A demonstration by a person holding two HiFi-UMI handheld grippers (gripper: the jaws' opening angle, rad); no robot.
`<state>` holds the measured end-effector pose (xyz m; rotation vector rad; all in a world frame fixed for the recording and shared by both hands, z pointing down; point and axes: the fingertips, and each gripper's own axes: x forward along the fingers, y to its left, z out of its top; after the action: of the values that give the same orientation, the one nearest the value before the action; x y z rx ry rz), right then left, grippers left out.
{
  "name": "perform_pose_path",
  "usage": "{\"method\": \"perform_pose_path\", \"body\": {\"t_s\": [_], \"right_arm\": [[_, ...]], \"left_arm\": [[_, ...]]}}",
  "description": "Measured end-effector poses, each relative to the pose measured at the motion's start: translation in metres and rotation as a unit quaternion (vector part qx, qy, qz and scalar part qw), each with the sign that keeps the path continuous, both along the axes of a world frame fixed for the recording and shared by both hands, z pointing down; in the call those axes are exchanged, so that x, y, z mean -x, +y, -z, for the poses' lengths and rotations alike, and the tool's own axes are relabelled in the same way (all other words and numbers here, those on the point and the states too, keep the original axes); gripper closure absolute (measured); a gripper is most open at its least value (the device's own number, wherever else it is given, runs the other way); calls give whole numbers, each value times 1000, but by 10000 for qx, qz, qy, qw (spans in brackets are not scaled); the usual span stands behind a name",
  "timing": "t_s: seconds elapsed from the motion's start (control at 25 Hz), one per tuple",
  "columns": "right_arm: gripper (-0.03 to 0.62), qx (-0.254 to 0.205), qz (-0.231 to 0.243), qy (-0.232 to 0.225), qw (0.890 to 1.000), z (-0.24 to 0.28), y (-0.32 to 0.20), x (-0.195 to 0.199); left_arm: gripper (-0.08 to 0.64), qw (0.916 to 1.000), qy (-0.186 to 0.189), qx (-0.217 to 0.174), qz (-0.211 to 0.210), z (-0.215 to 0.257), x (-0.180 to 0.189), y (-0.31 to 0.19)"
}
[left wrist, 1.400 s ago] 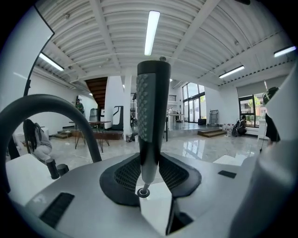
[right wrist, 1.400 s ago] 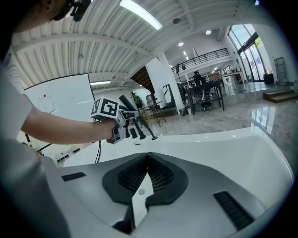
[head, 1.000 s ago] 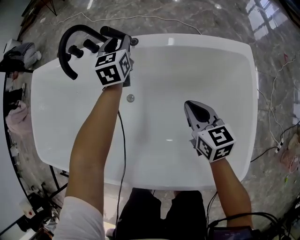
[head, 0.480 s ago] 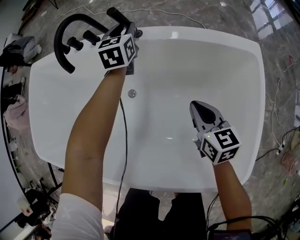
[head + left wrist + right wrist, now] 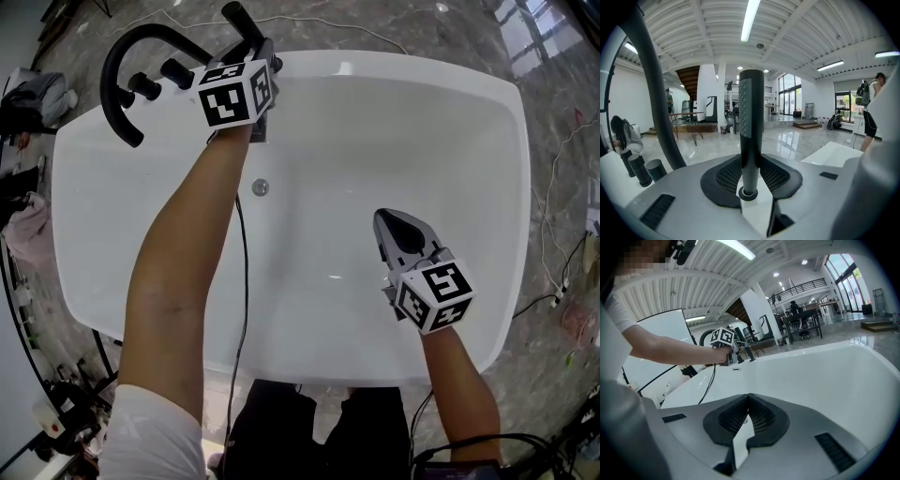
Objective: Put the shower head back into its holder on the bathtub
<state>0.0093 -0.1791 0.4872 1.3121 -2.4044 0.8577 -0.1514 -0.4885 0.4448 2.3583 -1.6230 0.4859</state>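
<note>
Nearest us, the right tool [image 5: 392, 228] hangs low over the white tub [image 5: 469, 141]. Its jaws are together with nothing between them. It has barely shifted over the last second and plays no part in the work.

Farther out, the left arm reaches across the tub to the far rim. The left tool [image 5: 751, 174] is clamped on the black shower head [image 5: 751, 108], which stands upright between its jaws. A second ago this tool sat lower, just inside the rim. It has since crept outward, and the shower head [image 5: 239, 21] now projects beyond the rim over the marble floor [image 5: 394, 28]. It stands just beside the two knobs [image 5: 159, 79] and the black arched spout [image 5: 117, 70].

We cannot see the holder. It is either under the tool or out of frame, so we cannot confirm that the shower head is seated.

We judge the task to be at the placing step. The shower head has been brought to the fittings, the grip remains firm, and release has not begun. Lowering it true into the holder is what remains. A tilt against the knobs is the likely fault.
</note>
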Motion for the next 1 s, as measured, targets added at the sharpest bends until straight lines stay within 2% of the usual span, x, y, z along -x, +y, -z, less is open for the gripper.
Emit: {"method": "perform_pose_path", "body": {"t_s": [0.32, 0.6, 0.8, 1.0], "right_arm": [[581, 88, -54, -18, 9999, -10, 6, -6], [581, 140, -73, -23, 9999, -15, 11, -6], [581, 210, -99, -31, 9997, -20, 15, -9], [581, 243, -104, -53, 9996, -23, 19, -9]], "left_arm": [[428, 9995, -278, -44, -112, -2, -8, -7], [426, 9998, -164, 87, 10, -17, -5, -5], [426, 9994, 117, 242, 201, -23, 3, -8], [426, 9991, 19, 382, 178, -25, 2, -10]]}}
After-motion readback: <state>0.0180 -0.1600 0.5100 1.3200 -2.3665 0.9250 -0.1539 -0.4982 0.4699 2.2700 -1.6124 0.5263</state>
